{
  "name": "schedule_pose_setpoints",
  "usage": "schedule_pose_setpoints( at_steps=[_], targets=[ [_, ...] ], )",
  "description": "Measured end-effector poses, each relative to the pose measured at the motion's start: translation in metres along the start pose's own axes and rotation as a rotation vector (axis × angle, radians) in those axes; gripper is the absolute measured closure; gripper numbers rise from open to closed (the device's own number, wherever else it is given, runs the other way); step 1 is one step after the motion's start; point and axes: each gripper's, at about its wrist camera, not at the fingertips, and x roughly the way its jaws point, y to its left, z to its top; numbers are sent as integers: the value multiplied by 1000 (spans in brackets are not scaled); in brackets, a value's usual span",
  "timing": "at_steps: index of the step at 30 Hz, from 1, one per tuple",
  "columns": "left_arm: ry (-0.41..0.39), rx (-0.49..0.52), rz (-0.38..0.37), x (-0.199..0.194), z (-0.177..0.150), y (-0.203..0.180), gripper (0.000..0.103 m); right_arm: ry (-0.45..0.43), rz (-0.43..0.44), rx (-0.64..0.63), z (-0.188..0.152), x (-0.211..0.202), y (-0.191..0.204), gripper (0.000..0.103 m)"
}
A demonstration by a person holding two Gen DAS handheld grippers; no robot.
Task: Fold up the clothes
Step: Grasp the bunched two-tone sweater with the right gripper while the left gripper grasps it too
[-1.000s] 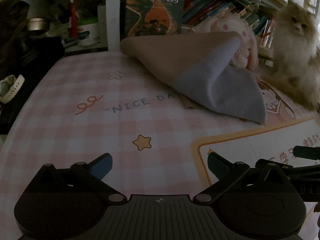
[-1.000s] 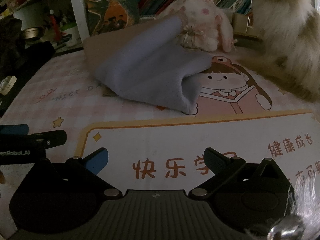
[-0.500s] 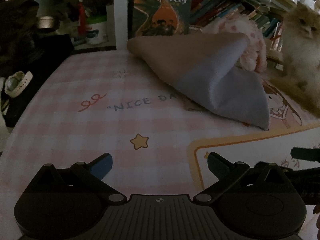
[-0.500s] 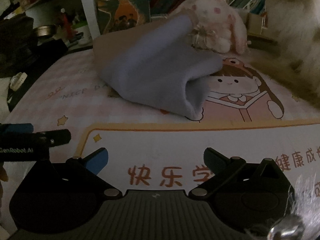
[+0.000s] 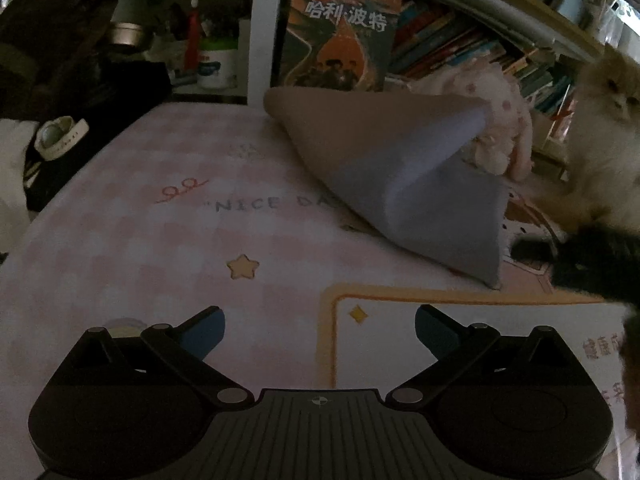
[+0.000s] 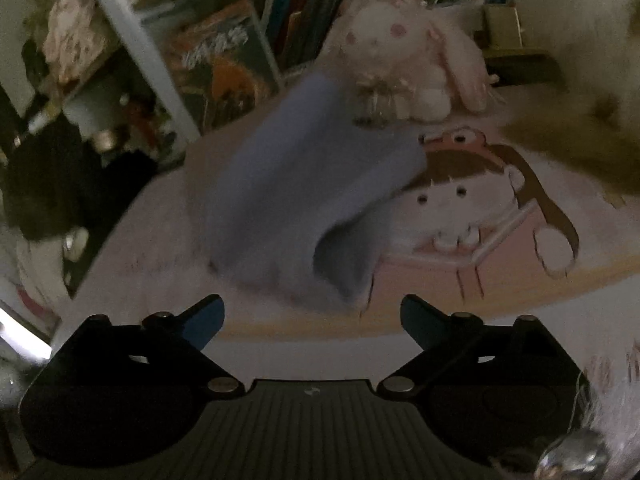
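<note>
Here my right gripper hangs with jaws spread, having just narrowed a little, nothing between them; I hold it low and angled toward the near lip of the folded cloth, which I judge the best edge to pinch. My left gripper is likewise spread and empty, well short of the cloth, leaving room. The cloth lies on the pink mat, its far corner touching the plush rabbit. Open mat lies before me and leftward; a cat crowds the right side.
</note>
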Motion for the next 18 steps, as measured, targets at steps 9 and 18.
schedule_pose_setpoints(
  at_steps=[9,18],
  targets=[
    [-53,35,62,-27,-24,-24,1,162,112,215,35,61,-40,50],
    [-91,154,107,-35,-22,-54,1,210,374,137,22,30,-12,89]
  ],
)
